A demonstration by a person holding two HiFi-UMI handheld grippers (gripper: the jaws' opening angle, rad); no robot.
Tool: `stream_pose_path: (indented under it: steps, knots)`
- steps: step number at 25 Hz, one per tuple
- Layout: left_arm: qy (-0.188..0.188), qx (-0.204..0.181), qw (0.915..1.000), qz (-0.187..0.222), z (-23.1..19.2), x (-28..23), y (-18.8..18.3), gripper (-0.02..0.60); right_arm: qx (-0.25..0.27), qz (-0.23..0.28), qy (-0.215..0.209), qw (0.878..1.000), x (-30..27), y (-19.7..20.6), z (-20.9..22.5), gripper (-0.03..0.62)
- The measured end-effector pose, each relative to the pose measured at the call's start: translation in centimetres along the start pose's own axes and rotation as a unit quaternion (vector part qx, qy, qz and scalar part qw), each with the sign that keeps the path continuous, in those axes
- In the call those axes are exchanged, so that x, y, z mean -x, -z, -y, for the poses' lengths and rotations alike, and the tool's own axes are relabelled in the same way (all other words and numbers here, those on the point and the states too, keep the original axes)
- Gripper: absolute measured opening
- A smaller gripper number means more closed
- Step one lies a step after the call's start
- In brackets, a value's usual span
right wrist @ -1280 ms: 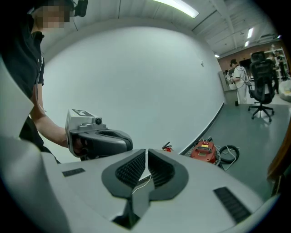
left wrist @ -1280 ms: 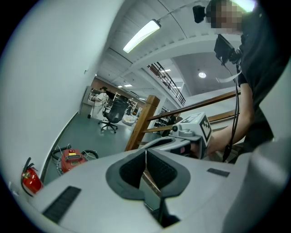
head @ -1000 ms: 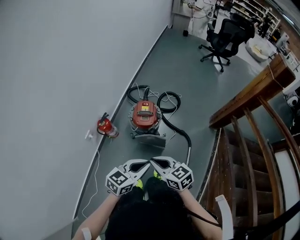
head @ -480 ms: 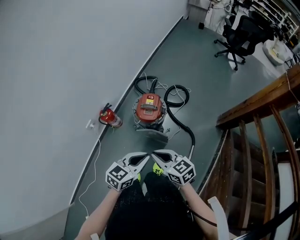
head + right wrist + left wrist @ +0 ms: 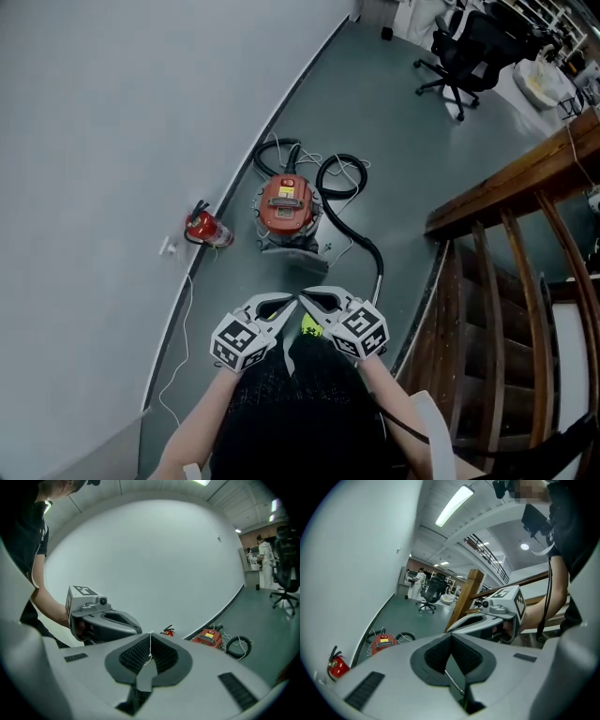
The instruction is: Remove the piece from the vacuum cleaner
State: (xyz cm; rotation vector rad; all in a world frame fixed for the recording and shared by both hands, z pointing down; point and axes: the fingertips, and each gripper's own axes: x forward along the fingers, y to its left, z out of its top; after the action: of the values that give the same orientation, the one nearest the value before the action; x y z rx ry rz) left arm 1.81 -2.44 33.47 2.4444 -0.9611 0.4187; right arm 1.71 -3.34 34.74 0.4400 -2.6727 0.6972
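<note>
Jaws pressed together and empty, the left gripper [image 5: 287, 307] and right gripper [image 5: 309, 302] hover tip to tip, well short of the red vacuum cleaner [image 5: 284, 206], presumably idle until it is within reach.

Left forearm [image 5: 200, 420] and right forearm [image 5: 386, 405] reach forward from the torso [image 5: 298, 417]. Ahead of it, left gripper [image 5: 287, 309] and right gripper [image 5: 312, 305] angle inward, tips close together, jaws closed and empty.
</note>
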Motion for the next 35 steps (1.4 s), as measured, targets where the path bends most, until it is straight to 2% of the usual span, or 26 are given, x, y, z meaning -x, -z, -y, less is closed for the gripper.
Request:
stream_pose_path:
  steps: [8, 13, 25, 35]
  knots:
    - [0.038, -0.012, 0.9992, -0.008, -1.3, -0.9, 0.9, 0.009, -0.026, 0.002, 0.028, 0.999, -1.2, 0.7, 1.1, 0.015]
    - [0.045, -0.023, 0.9987, -0.008, -2.5, -1.5, 1.1, 0.009, -0.022, -0.002, 0.035, 0.999, -2.2, 0.7, 2.1, 0.015]
    - [0.056, -0.029, 0.9977, -0.022, -4.4, -4.5, 5.4, 0.009, -0.034, -0.005, 0.053, 0.998, -4.3, 5.2, 5.0, 0.015]
    - [0.055, -0.018, 0.9979, -0.03, -7.4, -7.5, 10.1, 0.009, -0.05, -0.004, 0.06, 0.997, -7.4, 9.8, 8.2, 0.015]
